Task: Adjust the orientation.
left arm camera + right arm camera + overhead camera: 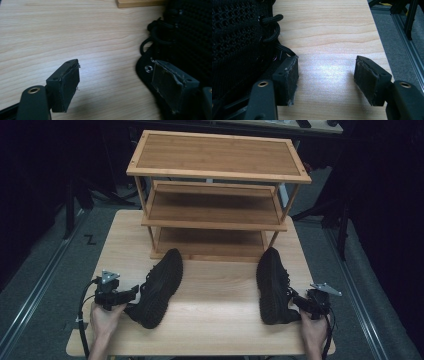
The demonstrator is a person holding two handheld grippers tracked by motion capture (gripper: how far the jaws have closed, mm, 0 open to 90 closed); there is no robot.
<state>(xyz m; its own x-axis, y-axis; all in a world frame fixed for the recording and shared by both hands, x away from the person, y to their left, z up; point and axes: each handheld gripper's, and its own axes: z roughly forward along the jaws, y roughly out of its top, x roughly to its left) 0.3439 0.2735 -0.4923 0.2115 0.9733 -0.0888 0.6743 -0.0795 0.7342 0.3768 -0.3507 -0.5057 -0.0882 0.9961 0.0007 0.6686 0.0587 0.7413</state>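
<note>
Here, pale wooden table (215, 295), bamboo shoe rack (218, 195), grey carpet floor (45, 285), dark room.

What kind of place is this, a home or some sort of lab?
Most likely a lab or recording workspace, not a home. A light wooden table stands on grey carpet between metal rails, with dark stands behind. A bamboo shoe rack and two black shoes look staged for a task.

Dim and slightly soft from above, with deep black surroundings beyond the lit table (210, 320). Brighter up close, with a pale sheen of glare on the wood between the jaws. Soft shadows beneath the pads; black shoes (159, 287) nearly detailless.
</note>
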